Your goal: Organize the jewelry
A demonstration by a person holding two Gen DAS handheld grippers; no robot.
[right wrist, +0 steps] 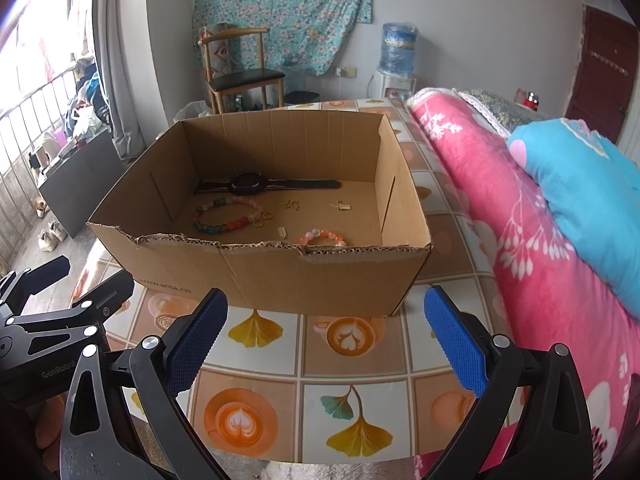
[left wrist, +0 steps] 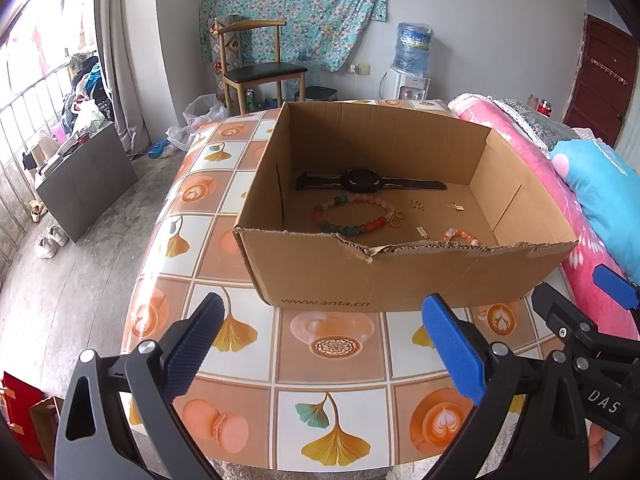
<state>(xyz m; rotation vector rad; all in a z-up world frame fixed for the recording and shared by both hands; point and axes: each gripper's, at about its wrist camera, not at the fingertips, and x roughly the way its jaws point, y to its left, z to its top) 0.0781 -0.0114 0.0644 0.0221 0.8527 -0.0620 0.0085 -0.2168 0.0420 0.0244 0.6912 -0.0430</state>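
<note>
An open cardboard box stands on the patterned table. Inside lie a black watch, a multicoloured bead bracelet, an orange bead bracelet, gold rings and small earrings. My left gripper is open and empty, just short of the box's near wall. My right gripper is open and empty, also in front of the box; it shows at the right edge of the left wrist view.
A pink floral quilt and a blue pillow lie along the table's right side. The table's left edge drops to the floor. A chair and a water dispenser stand at the back wall.
</note>
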